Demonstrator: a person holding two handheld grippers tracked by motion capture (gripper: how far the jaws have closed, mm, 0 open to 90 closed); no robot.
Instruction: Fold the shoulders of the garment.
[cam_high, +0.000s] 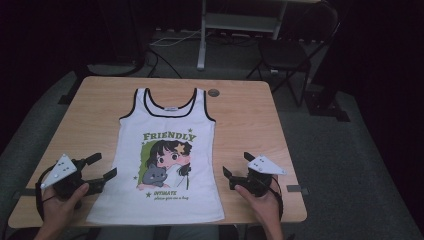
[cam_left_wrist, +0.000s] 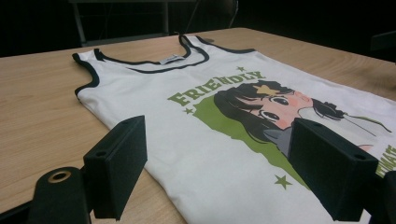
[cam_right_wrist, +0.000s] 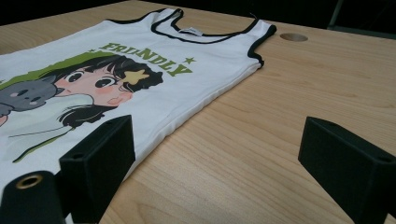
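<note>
A: The table (cam_high: 240, 107) carries a tank top (cam_high: 165, 150), spread flat, centred, hem at the near edge.
B: Left gripper (cam_high: 102, 167) and right gripper (cam_high: 236, 164) flank it, jaws wide apart, empty.
A: Risk?
B: Pinching one layer only, so the cloth bunches or slides.
A: Writing?
B: "FRIENDLY" (cam_left_wrist: 215, 86) in green.

The wooden table (cam_high: 245, 105) stands on a grey floor (cam_high: 350, 145). Behind it sits a black folding chair (cam_high: 287, 52) (near a white metal frame (cam_high: 240, 22)). The room around is very dark.
</note>
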